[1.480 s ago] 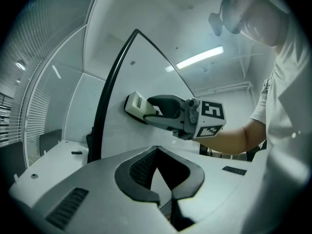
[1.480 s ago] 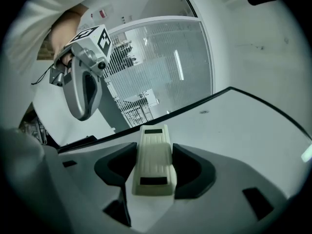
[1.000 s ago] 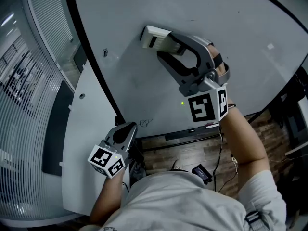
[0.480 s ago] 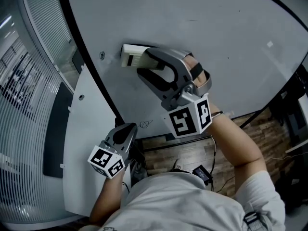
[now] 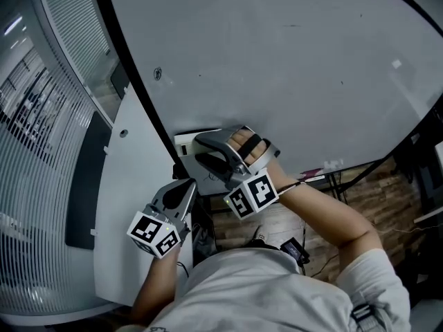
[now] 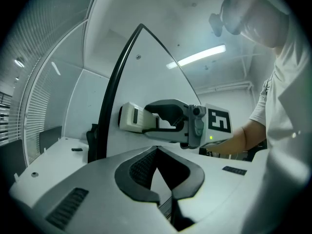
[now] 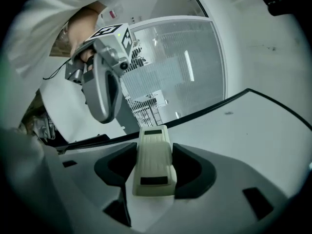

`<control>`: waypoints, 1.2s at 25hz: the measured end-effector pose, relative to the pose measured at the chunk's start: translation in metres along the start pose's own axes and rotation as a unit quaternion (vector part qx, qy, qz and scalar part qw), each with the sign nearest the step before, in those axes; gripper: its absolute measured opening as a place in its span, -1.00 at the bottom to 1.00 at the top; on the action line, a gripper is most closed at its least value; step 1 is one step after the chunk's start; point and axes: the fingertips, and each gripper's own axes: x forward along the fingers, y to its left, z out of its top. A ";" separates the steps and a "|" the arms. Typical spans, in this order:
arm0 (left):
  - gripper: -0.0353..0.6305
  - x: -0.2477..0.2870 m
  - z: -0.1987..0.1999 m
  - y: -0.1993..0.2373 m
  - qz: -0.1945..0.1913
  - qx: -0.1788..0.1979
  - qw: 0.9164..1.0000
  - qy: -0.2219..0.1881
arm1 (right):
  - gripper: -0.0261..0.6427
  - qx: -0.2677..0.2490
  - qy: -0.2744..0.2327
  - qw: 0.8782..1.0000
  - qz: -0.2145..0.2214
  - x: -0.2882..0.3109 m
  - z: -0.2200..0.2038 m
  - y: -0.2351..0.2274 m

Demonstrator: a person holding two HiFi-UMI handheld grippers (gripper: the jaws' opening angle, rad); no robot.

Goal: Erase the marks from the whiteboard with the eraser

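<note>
The big whiteboard in its black frame fills the head view. A cream eraser lies flat against the board's lower left corner, with my right gripper shut on it. In the right gripper view the eraser sits between both pads. No scribble shows beside the eraser. My left gripper hangs just below that corner, off the board, jaws together and nothing in them. From the left gripper view, the eraser presses on the board beyond my shut left gripper.
A glass wall with blinds runs along the left. A white panel stands beside the board's black edge. Below the board are wooden floor, stand legs, cables and a small dark device.
My right gripper has swept the eraser down and left across the board to its lower left corner, over where a small scribble was. The left gripper has not moved.
</note>
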 end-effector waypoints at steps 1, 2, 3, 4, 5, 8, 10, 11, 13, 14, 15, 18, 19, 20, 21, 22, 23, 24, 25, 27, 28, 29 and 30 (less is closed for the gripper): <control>-0.88 0.000 -0.001 0.000 -0.001 0.001 1.000 0.000 | -0.22 -0.005 0.003 1.000 0.003 0.000 -0.002 0.005; -0.88 0.000 -0.002 0.000 -0.002 0.001 1.000 0.001 | -0.22 -0.008 0.005 1.000 0.004 0.000 -0.003 0.006; -0.88 -0.001 -0.002 -0.001 -0.002 0.000 1.000 0.001 | -0.22 -0.009 0.007 1.000 0.005 -0.001 -0.003 0.004; -0.88 -0.001 -0.002 -0.001 -0.002 -0.002 1.000 -0.001 | -0.22 -0.010 0.008 1.000 0.005 -0.002 -0.003 -0.001; -0.88 -0.001 -0.002 -0.002 -0.003 -0.003 1.000 -0.002 | -0.22 -0.011 0.009 1.000 0.003 -0.003 -0.002 -0.007; -0.88 0.000 0.001 -0.005 -0.005 -0.003 1.000 -0.005 | -0.22 -0.017 0.008 1.000 -0.013 -0.011 0.002 -0.034; -0.88 0.001 0.002 -0.007 -0.009 0.001 1.000 -0.006 | -0.22 -0.018 0.006 0.999 -0.034 -0.019 0.005 -0.060; -0.88 0.001 0.001 -0.007 -0.011 0.003 1.000 -0.007 | -0.22 -0.018 0.005 0.999 -0.047 -0.024 0.006 -0.075; -0.88 0.002 0.000 -0.007 -0.014 0.005 1.000 -0.011 | -0.22 -0.018 0.005 0.997 -0.073 -0.036 0.008 -0.106; -0.88 0.002 0.001 -0.008 -0.015 0.006 1.000 -0.012 | -0.22 -0.019 0.008 0.996 -0.084 -0.042 0.009 -0.121; -0.88 0.002 0.002 -0.010 -0.017 0.006 1.000 -0.014 | -0.22 -0.019 0.011 0.995 -0.094 -0.047 0.009 -0.135; -0.88 0.000 0.005 -0.012 -0.020 0.005 1.000 -0.018 | -0.22 -0.018 0.023 0.992 -0.124 -0.064 0.010 -0.174; -0.88 0.000 0.005 -0.012 -0.021 0.006 1.000 -0.019 | -0.22 -0.016 0.026 0.990 -0.135 -0.070 0.010 -0.187; -0.88 0.000 0.006 -0.011 -0.022 0.007 0.999 -0.022 | -0.22 -0.013 0.029 0.989 -0.146 -0.075 0.010 -0.200; -0.88 0.000 0.009 -0.011 -0.021 0.009 0.999 -0.026 | -0.22 -0.008 0.031 0.987 -0.154 -0.080 0.010 -0.212; -0.88 0.000 0.014 -0.011 -0.018 0.010 0.999 -0.033 | -0.22 -0.003 0.033 0.986 -0.161 -0.084 0.009 -0.222; -0.88 -0.001 0.019 -0.011 -0.015 0.010 0.999 -0.039 | -0.22 0.004 0.034 0.986 -0.166 -0.087 0.009 -0.230; -0.88 -0.002 0.022 -0.011 -0.013 0.010 0.999 -0.044 | -0.22 0.011 0.034 0.985 -0.168 -0.089 0.009 -0.234; -0.88 -0.002 0.024 -0.012 -0.012 0.011 0.999 -0.048 | -0.22 0.018 0.034 0.985 -0.168 -0.090 0.009 -0.237; -0.88 -0.002 0.024 -0.012 -0.013 0.011 0.999 -0.049 | -0.22 0.023 0.038 0.984 -0.173 -0.090 0.009 -0.236; -0.88 -0.002 0.024 -0.012 -0.013 0.011 0.999 -0.048 | -0.22 0.024 0.040 0.983 -0.177 -0.089 0.009 -0.235; -0.88 -0.001 0.023 -0.012 -0.014 0.011 0.999 -0.047 | -0.22 0.025 0.042 0.982 -0.181 -0.089 0.008 -0.233; -0.88 -0.001 0.023 -0.012 -0.015 0.010 0.999 -0.046 | -0.22 0.027 0.043 0.982 -0.183 -0.088 0.008 -0.231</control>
